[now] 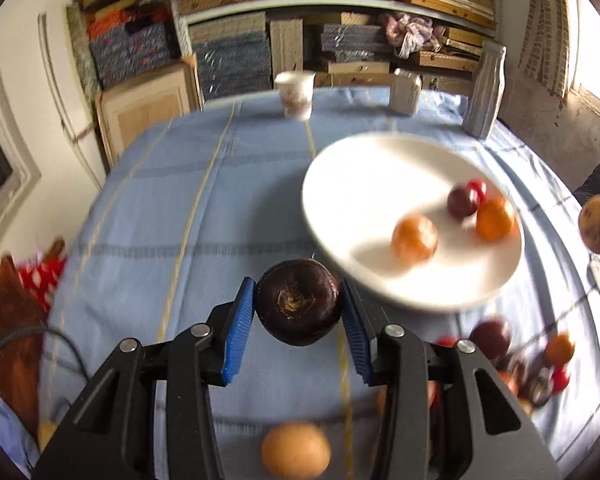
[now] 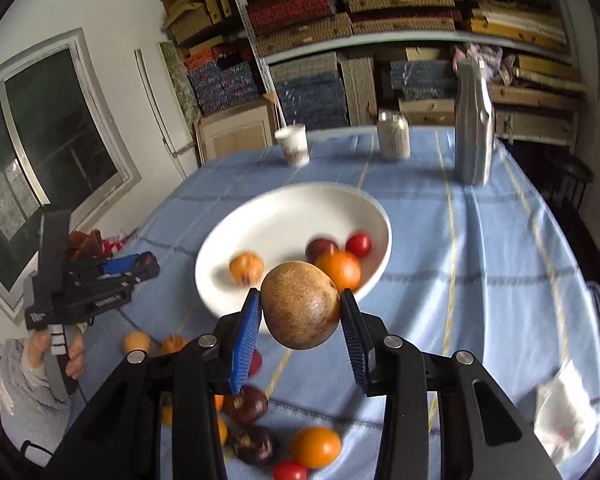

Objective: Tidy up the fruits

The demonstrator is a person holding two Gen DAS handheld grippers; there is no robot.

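1. Left wrist view: your left gripper (image 1: 299, 309) is narrowed onto a dark purple fruit (image 1: 299, 307); both blue pads (image 1: 239, 330) press its sides, and the fruit hangs clear above the blue tablecloth (image 1: 148, 216).
2. Right wrist view: your right gripper (image 2: 300, 312) clasps a tan, speckled fruit (image 2: 300, 305) between its blue pads (image 2: 246, 330), held in front of the near rim of the white plate (image 2: 260, 216).
3. The white plate lies on the tablecloth ahead of both grippers. It holds two orange fruits (image 2: 338, 268), one dark plum-coloured fruit (image 2: 320, 249) and one small red fruit (image 2: 359, 243), grouped toward the plate's right half.
4. Loose fruit (image 2: 315, 446) lies on the cloth below and beside the right gripper: orange, dark purple and red pieces, close together. Another orange fruit (image 1: 295, 450) shows under the left gripper.
5. In the right wrist view your left gripper appears at the far left, gripped by your hand (image 2: 74, 354) in a grey sleeve (image 2: 32, 396).
6. At the table's far edge stand a white cup (image 2: 294, 145), a pale jar (image 2: 394, 136) and a tall grey ribbed vase (image 2: 474, 124), well apart from the plate.
7. Behind the table, shelves (image 2: 380, 12) carry stacked woven and patterned boxes; a window (image 2: 40, 152) sits in the left wall.
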